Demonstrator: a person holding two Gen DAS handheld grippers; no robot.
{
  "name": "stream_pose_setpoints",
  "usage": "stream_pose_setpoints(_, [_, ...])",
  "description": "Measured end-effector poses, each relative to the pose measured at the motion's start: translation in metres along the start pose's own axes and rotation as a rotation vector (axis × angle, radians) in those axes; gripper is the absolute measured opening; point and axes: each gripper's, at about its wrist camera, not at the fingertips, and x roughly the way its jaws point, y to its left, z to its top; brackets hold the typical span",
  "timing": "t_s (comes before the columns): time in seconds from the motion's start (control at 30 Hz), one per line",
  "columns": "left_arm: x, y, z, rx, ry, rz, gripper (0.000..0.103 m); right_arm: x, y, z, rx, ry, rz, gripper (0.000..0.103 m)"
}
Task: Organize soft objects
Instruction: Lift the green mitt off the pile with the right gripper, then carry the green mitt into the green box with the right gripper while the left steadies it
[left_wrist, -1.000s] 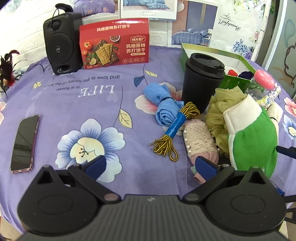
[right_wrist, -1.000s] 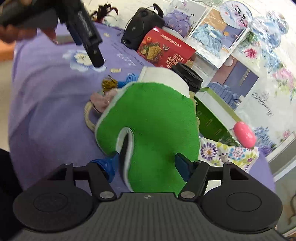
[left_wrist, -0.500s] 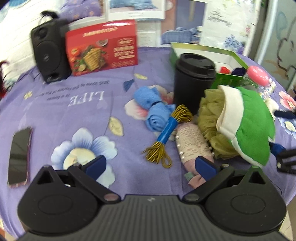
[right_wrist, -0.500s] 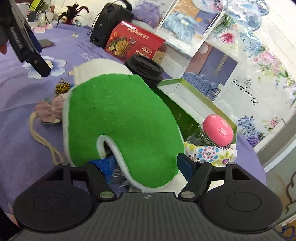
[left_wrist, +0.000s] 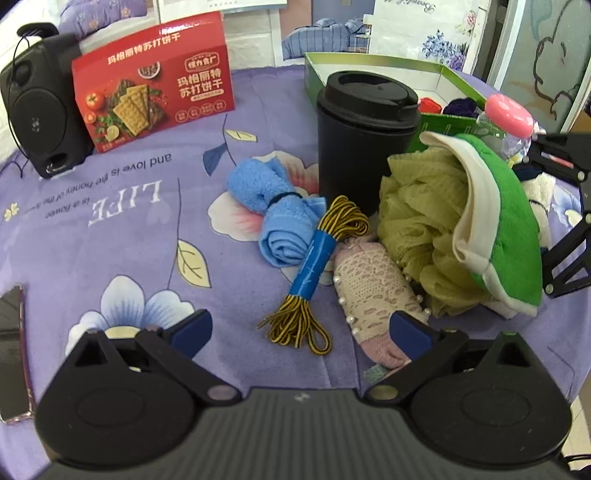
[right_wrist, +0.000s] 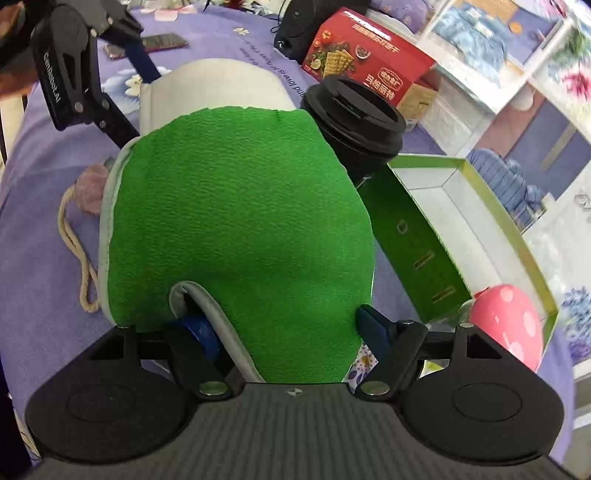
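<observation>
Between the right gripper (right_wrist: 284, 325) fingers sits the green mitt (right_wrist: 240, 221), pinched at its lower end and lifted off the purple cloth (right_wrist: 44, 229). Best play now, I'd say: carry it high and slow past the black cup (right_wrist: 354, 122), which stands right against the mitt's far edge, then lower it into the open green box (right_wrist: 476, 221) just beyond. Over on the other side, the left gripper (left_wrist: 301, 328) hangs spread wide and empty, low over the cloth, with the lace roll (left_wrist: 373, 288) touching its right pad, the striped cord (left_wrist: 314, 266) and blue towel (left_wrist: 273, 218) just ahead
</observation>
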Motion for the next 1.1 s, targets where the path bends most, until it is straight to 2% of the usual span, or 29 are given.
stream_pose_setpoints(0.13, [-0.024,-0.01,0.01,0.0,-0.079,-0.059,0.101,-0.003,0.005,-0.006,-0.006,-0.023,-0.007,0.061])
stream_pose_setpoints(0.27, [-0.044,-0.039,0.018,0.126,-0.153,-0.139,0.101,-0.004,0.003,-0.011,0.01,-0.038,-0.012,0.061])
stream_pose_setpoints(0.37, [-0.044,-0.057,0.021,0.182,-0.163,-0.119,0.101,-0.006,0.005,-0.013,0.017,-0.05,-0.019,0.061])
stream_pose_setpoints(0.4, [-0.044,-0.059,0.021,0.174,-0.142,-0.139,0.101,-0.007,0.007,-0.014,0.019,-0.058,-0.023,0.061])
stream_pose_setpoints(0.47, [-0.052,-0.056,0.019,0.164,-0.123,-0.258,0.101,-0.009,0.008,-0.017,0.025,-0.07,-0.022,0.061])
stream_pose_setpoints(0.5, [-0.057,-0.056,0.018,0.172,-0.13,-0.279,0.101,-0.009,0.007,-0.018,0.032,-0.08,-0.021,0.061])
stream_pose_setpoints(0.6, [-0.061,-0.061,0.016,0.224,-0.142,-0.212,0.101,-0.008,0.002,-0.02,0.058,-0.095,-0.008,0.061])
stream_pose_setpoints(0.7, [-0.055,-0.057,0.023,0.187,-0.122,-0.259,0.101,-0.007,0.001,-0.019,0.072,-0.102,-0.005,0.061])
stream_pose_setpoints(0.87, [-0.025,-0.058,0.044,0.103,-0.108,-0.265,0.1,-0.006,0.001,-0.018,0.061,-0.1,-0.011,0.061])
stream_pose_setpoints(0.9, [-0.021,-0.058,0.047,0.084,-0.103,-0.27,0.096,-0.007,0.0,-0.018,0.068,-0.1,-0.006,0.058])
stream_pose_setpoints(0.93, [-0.017,-0.058,0.049,0.071,-0.097,-0.284,0.076,-0.008,-0.001,-0.018,0.077,-0.107,-0.002,0.056])
stream_pose_setpoints(0.97, [-0.014,-0.057,0.05,0.066,-0.079,-0.304,0.046,-0.009,-0.002,-0.019,0.099,-0.12,0.008,0.053])
stream_pose_setpoints(1.0, [-0.012,-0.057,0.05,0.054,-0.066,-0.307,0.045,-0.009,-0.004,-0.02,0.131,-0.13,0.029,0.043])
stream_pose_setpoints(1.03, [-0.013,-0.056,0.049,0.046,-0.074,-0.303,0.043,-0.009,-0.006,-0.021,0.164,-0.131,0.047,0.022])
stream_pose_setpoints(1.07, [-0.016,-0.056,0.048,0.044,-0.086,-0.294,0.035,-0.011,-0.007,-0.022,0.201,-0.139,0.062,0.019])
stream_pose_setpoints(1.1, [-0.021,-0.056,0.046,0.046,-0.101,-0.285,0.034,-0.015,-0.005,-0.023,0.221,-0.152,0.059,0.015])
